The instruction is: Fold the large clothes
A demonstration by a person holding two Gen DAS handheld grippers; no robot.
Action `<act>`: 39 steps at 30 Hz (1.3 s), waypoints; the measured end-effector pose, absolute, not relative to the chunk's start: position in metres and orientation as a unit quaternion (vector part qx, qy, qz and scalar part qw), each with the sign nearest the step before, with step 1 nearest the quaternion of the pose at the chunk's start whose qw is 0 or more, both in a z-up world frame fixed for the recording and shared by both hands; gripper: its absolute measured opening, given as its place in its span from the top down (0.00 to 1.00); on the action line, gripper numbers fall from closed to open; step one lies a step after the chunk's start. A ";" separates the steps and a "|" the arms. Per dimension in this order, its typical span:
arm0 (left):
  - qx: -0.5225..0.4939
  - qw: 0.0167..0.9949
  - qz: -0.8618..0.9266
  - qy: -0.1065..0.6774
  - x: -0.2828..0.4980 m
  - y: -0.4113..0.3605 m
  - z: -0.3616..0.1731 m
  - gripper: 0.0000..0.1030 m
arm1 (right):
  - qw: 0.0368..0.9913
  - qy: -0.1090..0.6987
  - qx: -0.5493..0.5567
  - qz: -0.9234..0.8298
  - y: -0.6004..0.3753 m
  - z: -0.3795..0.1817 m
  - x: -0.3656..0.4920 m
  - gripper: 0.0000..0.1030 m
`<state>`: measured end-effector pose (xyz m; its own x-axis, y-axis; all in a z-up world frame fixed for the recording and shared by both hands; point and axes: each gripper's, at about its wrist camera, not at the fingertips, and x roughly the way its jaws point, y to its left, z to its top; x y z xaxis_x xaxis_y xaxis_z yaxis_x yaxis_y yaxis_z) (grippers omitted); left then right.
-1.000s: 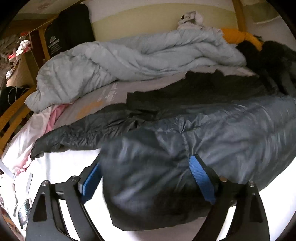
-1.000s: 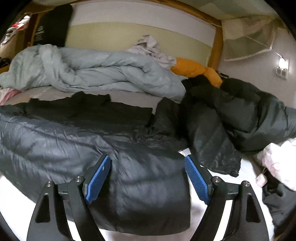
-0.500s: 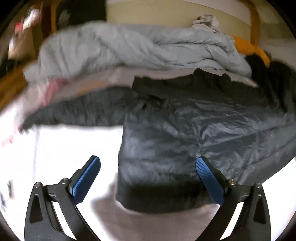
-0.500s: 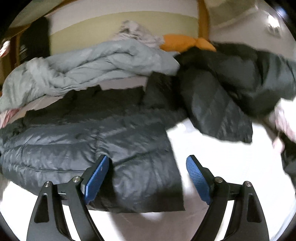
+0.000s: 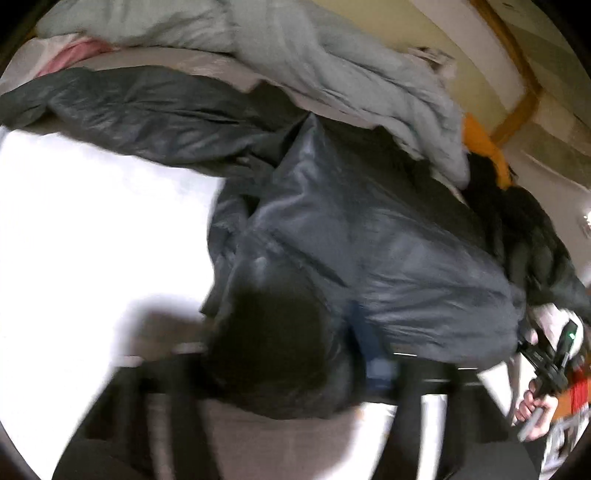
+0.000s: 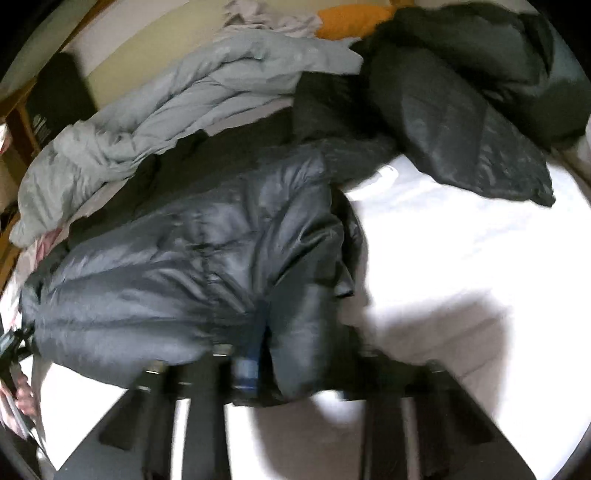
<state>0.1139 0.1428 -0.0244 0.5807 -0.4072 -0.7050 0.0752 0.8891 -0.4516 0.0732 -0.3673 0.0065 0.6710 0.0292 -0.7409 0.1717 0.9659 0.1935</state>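
I'm closing both hand-held grippers, left and right, on the jacket hem corners, fabric between jaws, to lift and fold.

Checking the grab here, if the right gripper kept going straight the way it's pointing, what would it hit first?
The dark puffer jacket: the right gripper is closing with its hem already between the jaws. Depth is blurry.

The puffer jacket was shiny dark grey, the sheet white, the duvet pale grey-blue, the pillow orange.
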 end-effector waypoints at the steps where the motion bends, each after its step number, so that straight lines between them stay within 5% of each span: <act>1: -0.185 0.870 -0.143 0.433 0.108 0.139 -0.019 0.76 | 0.910 0.397 0.112 -0.044 -0.363 0.009 0.069 0.85; 6: -0.132 0.884 -0.160 0.419 0.072 0.126 0.011 0.78 | 0.921 0.372 0.069 -0.086 -0.354 0.026 0.037 0.87; 17: -0.005 0.936 -0.076 0.344 0.067 0.109 0.019 0.50 | 0.933 0.324 0.078 -0.134 -0.358 0.047 -0.003 0.78; 21: -0.007 0.965 -0.080 0.250 0.046 0.110 0.045 0.49 | 0.955 0.245 0.101 -0.135 -0.361 0.072 -0.019 0.60; 25: 0.016 0.979 -0.112 0.168 0.021 0.092 0.071 0.31 | 0.971 0.198 0.102 -0.082 -0.346 0.091 -0.025 0.31; 30: 0.014 0.954 -0.181 0.240 0.040 0.044 0.055 0.31 | 0.970 0.225 0.080 0.048 -0.288 0.102 0.003 0.14; 36: 0.047 0.931 -0.191 0.308 0.062 0.001 0.018 0.31 | 0.920 0.386 -0.044 0.055 -0.224 0.036 0.059 0.13; 39: 0.031 0.927 -0.188 0.322 0.067 0.005 0.010 0.31 | 0.913 0.403 -0.026 0.056 -0.233 0.021 0.051 0.13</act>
